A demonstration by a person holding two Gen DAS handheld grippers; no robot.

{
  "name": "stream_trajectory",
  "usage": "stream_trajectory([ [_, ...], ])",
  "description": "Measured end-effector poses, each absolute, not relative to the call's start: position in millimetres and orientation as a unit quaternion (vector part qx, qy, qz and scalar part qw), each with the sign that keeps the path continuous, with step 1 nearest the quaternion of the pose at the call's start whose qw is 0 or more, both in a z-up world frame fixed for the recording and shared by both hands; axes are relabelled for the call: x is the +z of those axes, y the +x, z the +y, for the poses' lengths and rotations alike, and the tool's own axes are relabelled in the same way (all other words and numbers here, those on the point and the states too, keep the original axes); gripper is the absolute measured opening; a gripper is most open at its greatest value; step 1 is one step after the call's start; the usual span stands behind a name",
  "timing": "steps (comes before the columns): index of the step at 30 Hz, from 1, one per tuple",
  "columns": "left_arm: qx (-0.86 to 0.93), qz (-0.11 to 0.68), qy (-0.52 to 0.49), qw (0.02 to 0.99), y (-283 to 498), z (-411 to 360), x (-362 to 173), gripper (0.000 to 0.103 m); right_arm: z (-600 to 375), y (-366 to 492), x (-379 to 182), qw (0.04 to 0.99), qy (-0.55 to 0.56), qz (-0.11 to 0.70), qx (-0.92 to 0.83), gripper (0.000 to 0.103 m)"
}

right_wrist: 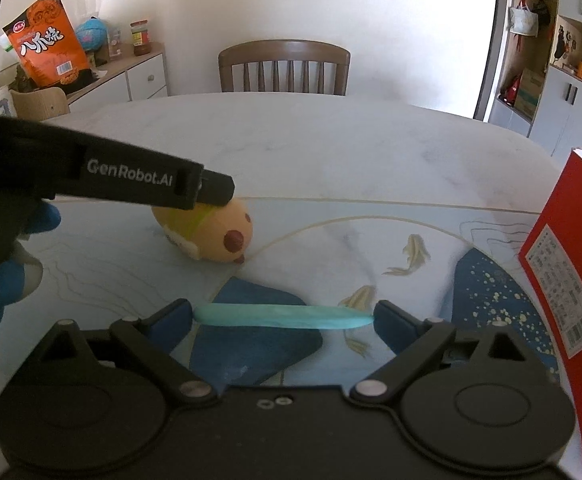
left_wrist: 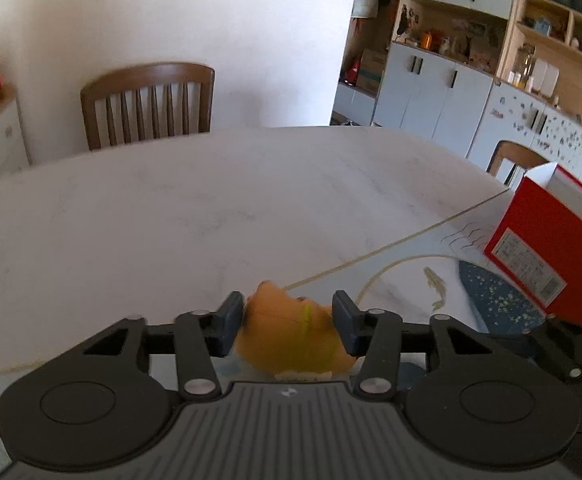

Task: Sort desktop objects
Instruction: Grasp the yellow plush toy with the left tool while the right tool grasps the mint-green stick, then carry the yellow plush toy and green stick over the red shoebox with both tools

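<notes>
Far half of the desk (left_wrist: 195, 200) bare marble, open for passage right up to the wooden chair (left_wrist: 149, 102) at its far edge. Right side blocked: tall red carton (right_wrist: 563, 280) stands upright on the patterned mat (right_wrist: 371, 236), walling off that flank. Left hand-held gripper (left_wrist: 289, 322) reaches in from the left, low over the mat, its fingers around the round orange plush toy (right_wrist: 211, 236); together they bar the near-left lane. Right hand-held gripper (right_wrist: 283, 316) spans a turquoise strip (right_wrist: 283, 316) crosswise. Between toy and carton, a clear stretch of mat. Cluttered sideboard (right_wrist: 131, 76) beyond the left edge.
</notes>
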State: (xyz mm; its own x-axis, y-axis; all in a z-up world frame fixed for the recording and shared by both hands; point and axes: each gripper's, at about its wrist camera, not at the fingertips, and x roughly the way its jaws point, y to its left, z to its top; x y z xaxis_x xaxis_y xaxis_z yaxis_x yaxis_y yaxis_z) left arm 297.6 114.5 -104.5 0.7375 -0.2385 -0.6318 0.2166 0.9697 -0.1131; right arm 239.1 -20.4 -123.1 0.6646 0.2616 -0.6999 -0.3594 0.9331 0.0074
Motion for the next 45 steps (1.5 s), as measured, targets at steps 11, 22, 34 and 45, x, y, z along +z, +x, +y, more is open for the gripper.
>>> stream_trajectory([
  [11,-0.149,0.349,0.008,0.925,299.4,104.9,-114.7,0.081,-30.6,235.8,-121.8,0.911,-0.064,0.373,0.164,0.097],
  [22,-0.148,0.35,0.022,0.925,301.1,100.7,-129.0,0.081,-37.8,234.9,-126.4,0.911,-0.064,0.378,0.153,0.097],
  [34,-0.137,0.339,0.017,0.931,297.0,104.9,-121.9,0.069,-43.5,233.8,-119.7,0.913,-0.063,0.374,0.152,0.097],
  [45,-0.133,0.328,-0.006,0.935,283.0,106.1,-100.7,0.069,-52.8,224.4,-101.4,0.918,-0.058,0.361,0.154,0.097],
])
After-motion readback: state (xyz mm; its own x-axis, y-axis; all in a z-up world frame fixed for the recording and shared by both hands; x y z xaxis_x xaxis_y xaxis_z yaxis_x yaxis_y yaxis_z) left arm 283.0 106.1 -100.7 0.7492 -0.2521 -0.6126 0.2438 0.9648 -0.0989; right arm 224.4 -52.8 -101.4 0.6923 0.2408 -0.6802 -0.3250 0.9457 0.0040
